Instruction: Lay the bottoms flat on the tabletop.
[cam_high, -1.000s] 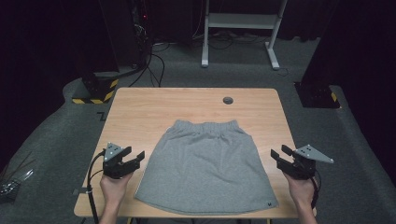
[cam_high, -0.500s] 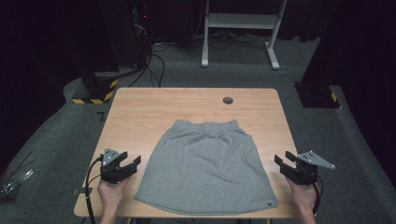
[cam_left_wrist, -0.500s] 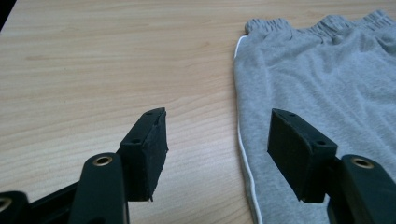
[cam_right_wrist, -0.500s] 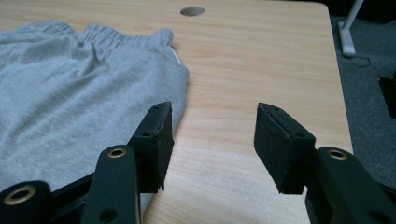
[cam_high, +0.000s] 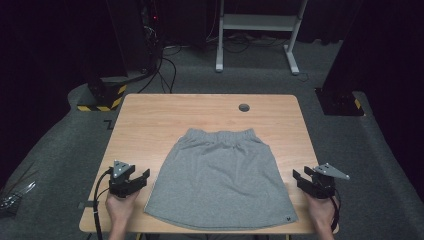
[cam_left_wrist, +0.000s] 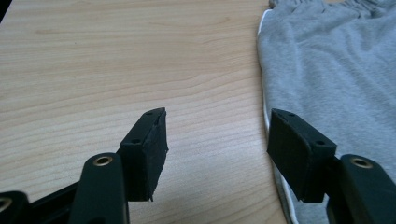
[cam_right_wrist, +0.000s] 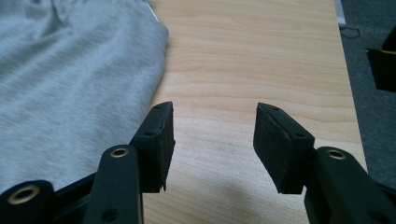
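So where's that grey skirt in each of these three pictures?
High view: grey skirt lies flat mid-table, between the left gripper and right gripper.
Left gripper view: along the right side.
Right gripper view: at the left.
Shared landmark: the wooden table.

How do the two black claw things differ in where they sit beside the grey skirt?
The left gripper sits almost at the grey skirt, one jaw over its white-piped edge; the right gripper hangs over bare table, clear of it. Both are open and hold nothing.
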